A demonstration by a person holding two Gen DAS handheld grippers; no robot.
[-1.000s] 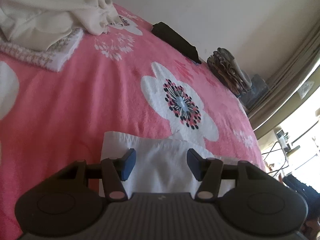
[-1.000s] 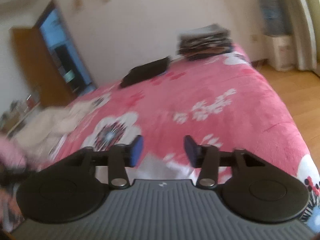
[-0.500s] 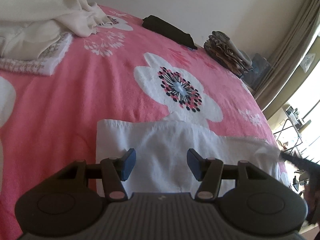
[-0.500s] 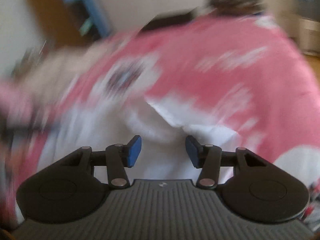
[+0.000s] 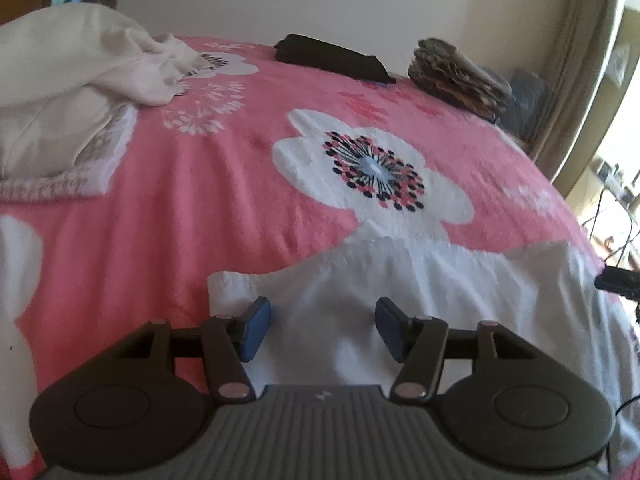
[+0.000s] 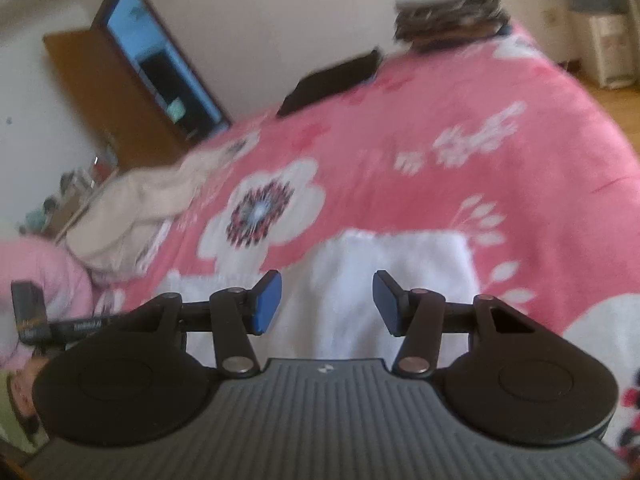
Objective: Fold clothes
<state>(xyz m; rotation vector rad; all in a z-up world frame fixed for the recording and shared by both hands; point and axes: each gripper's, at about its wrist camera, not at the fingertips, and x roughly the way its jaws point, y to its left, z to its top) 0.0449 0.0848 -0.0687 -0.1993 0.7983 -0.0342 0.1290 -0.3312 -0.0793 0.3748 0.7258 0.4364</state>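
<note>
My left gripper [image 5: 319, 328] tilts down over the near left corner of the white garment [image 5: 440, 280], jaws apart with only cloth beneath them, nothing pinched. My right gripper [image 6: 327, 306] also angles down above the same garment, which lies flat at the near edge of the pink bedspread [image 5: 200, 184], its jaws standing open and empty too. A cream pile [image 5: 68, 92] sits far left.
</note>
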